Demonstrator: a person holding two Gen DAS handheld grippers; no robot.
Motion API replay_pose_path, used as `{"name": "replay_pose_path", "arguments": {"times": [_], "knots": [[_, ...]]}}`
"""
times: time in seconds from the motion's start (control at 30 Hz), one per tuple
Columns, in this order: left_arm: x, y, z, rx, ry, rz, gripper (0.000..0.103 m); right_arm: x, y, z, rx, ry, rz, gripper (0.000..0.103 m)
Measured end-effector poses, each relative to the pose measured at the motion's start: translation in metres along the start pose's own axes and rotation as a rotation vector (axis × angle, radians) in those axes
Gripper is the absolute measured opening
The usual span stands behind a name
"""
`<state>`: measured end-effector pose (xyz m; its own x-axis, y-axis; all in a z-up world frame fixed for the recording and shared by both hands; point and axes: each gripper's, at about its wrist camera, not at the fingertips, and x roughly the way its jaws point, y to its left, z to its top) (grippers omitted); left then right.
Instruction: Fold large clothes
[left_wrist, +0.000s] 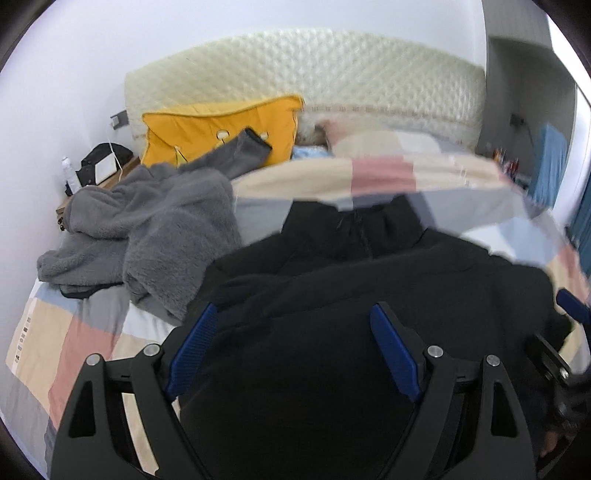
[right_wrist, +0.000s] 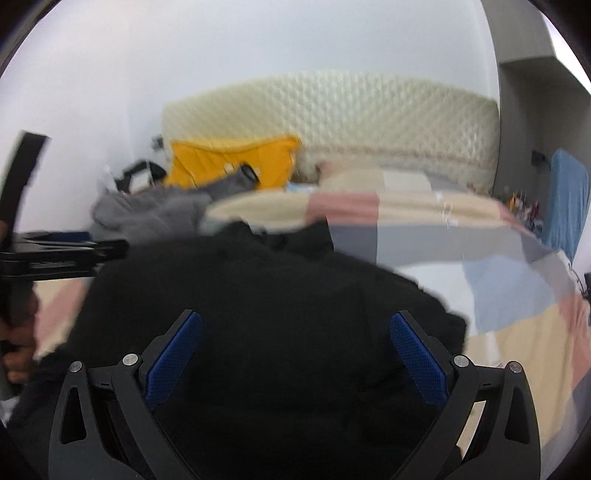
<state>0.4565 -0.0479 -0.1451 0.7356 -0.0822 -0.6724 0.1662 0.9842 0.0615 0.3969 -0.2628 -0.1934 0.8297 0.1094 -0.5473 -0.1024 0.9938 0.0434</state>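
A large black jacket (left_wrist: 369, 280) lies spread on the patchwork bed cover (left_wrist: 74, 332), collar toward the headboard. My left gripper (left_wrist: 295, 325) hovers over its near part with blue pads wide apart and nothing pinched between them. The right wrist view shows the same black jacket (right_wrist: 258, 295) under my right gripper (right_wrist: 295, 332), whose pads also stand far apart above the cloth. The left gripper's black body (right_wrist: 55, 251) and a hand (right_wrist: 18, 350) show at the left edge of the right wrist view. Both views are blurred by motion.
A grey fleece garment (left_wrist: 147, 229) lies heaped left of the jacket. A yellow pillow (left_wrist: 221, 129) leans on the cream padded headboard (left_wrist: 314, 74). A bedside table (left_wrist: 96, 173) with a bottle stands at the left, and blue cloth (left_wrist: 550, 166) hangs at the right.
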Motion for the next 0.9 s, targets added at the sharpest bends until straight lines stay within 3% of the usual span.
{"name": "replay_pose_path", "arguments": {"times": [0.13, 0.23, 0.47, 0.7, 0.9], "knots": [[0.024, -0.008, -0.015, 0.024, -0.012, 0.002, 0.085, 0.016, -0.01, -0.018, 0.001, -0.07, 0.037, 0.103], [0.038, -0.005, -0.018, -0.012, -0.01, -0.016, 0.087, 0.021, -0.012, -0.022, 0.002, -0.081, 0.042, 0.103], [0.06, -0.004, -0.024, -0.036, 0.013, -0.037, 0.088, 0.042, -0.014, -0.022, 0.031, -0.025, 0.093, 0.103], [0.083, 0.0, -0.026, -0.051, 0.086, -0.071, 0.089, 0.053, -0.007, -0.024, 0.012, -0.003, 0.066, 0.103], [0.094, -0.005, -0.027, -0.028, 0.143, -0.057, 0.09, 0.06, -0.008, -0.028, 0.012, 0.028, 0.064, 0.103]]}}
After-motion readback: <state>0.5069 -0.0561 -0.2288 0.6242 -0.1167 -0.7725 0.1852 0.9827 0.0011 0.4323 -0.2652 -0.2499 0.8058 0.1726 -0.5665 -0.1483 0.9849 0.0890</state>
